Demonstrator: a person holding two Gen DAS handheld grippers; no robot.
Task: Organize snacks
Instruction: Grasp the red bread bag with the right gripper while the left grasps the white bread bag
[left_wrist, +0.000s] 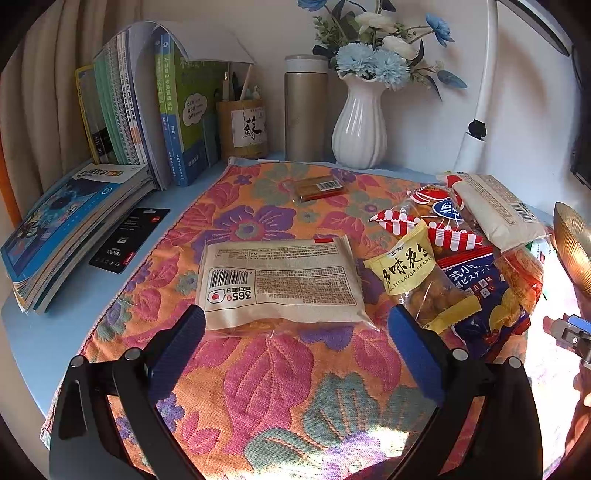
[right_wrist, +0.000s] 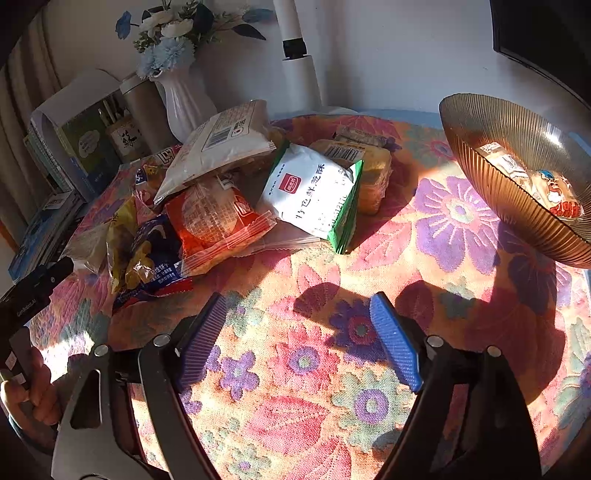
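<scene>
Snacks lie spread on the floral cloth (left_wrist: 280, 398) ahead of both of your grippers. Your left gripper (left_wrist: 295, 332) stands wide open with nothing between its blue pads; the near edge of the beige flat packet (left_wrist: 280, 280) lies just ahead of its fingertips, between them in line but not touched by either pad. Ahead and to the right of that gripper, the yellow peanut packet (left_wrist: 410, 273) rests against the blue biscuit bag (left_wrist: 476, 291), with the red-and-white striped bag (left_wrist: 432, 218) and a long white packet (left_wrist: 495, 210) stacked behind them. Farther ahead, alone on the cloth, lies a small brown bar (left_wrist: 319, 186). Your right gripper (right_wrist: 299, 325) is also open, its jaws well apart over bare cloth and holding nothing. Ahead and to its left sits the main pile: the orange-red packet (right_wrist: 218, 221) in front, the blue biscuit bag beside it on the left, a second beige packet (right_wrist: 221, 147) leaning on top at the back. Straight ahead of this gripper stands the white-and-green packet (right_wrist: 314, 192), tilted against a yellow wrapped snack (right_wrist: 373, 173). Ahead and to the right, the ribbed amber bowl (right_wrist: 491, 199) already contains at least one snack packet (right_wrist: 532, 181). Your left hand (right_wrist: 33, 387) shows at the far left edge of the right wrist view, gripping its tool handle.
</scene>
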